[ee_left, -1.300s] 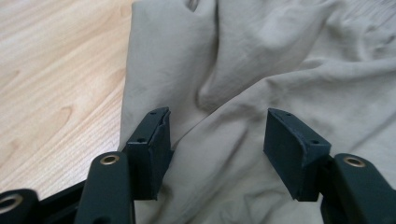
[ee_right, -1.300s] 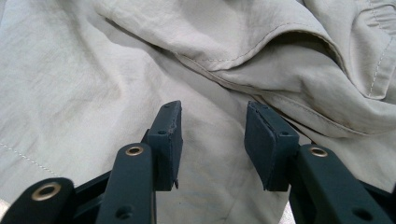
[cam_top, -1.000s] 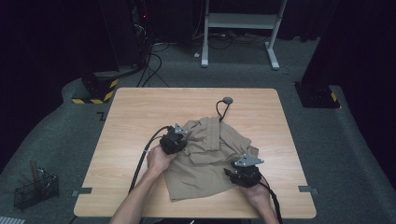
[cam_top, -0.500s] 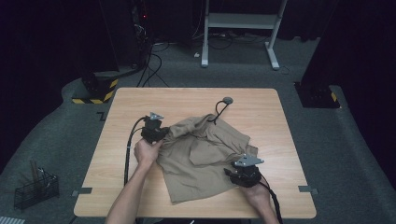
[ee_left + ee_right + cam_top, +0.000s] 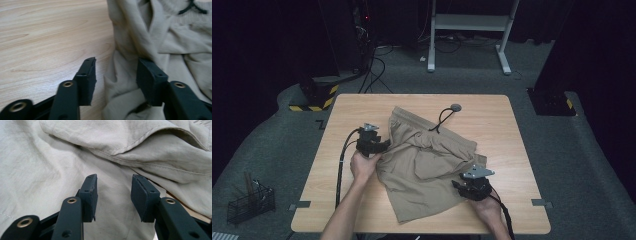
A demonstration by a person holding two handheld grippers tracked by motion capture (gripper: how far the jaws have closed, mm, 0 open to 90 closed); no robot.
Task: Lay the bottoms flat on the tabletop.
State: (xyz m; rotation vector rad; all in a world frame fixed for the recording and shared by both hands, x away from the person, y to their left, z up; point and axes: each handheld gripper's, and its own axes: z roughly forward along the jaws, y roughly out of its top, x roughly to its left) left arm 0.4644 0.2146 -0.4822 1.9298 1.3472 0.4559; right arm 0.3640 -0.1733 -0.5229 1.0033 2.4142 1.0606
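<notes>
Crumpled khaki shorts (image 5: pixel 427 160) lie across the middle of the wooden table (image 5: pixel 492 115). Their black drawstring (image 5: pixel 442 120) trails toward the back and ends in a grey tip (image 5: pixel 455 107). My left gripper (image 5: pixel 384 146) sits at the shorts' left edge. Its jaws have just been opening, and in the left gripper view the left gripper (image 5: pixel 116 62) stands open with loose folds of the shorts (image 5: pixel 155 37) between the pads, unpressed. My right gripper (image 5: pixel 457 184) rests at the lower right of the cloth. The right gripper (image 5: pixel 113 178) is open over the flat fabric of the shorts (image 5: pixel 75 157).
Bare tabletop lies left of the shorts and along the back edge. On the floor are a wire basket (image 5: pixel 249 202) at the lower left, a yellow-and-black striped base (image 5: pixel 314 97) behind the table's left corner, a white desk frame (image 5: pixel 472 30) and cables.
My left gripper moved left, dragging the shorts' left edge outward so the cloth spread wider, then its jaws opened and let go. The right gripper stayed put.
</notes>
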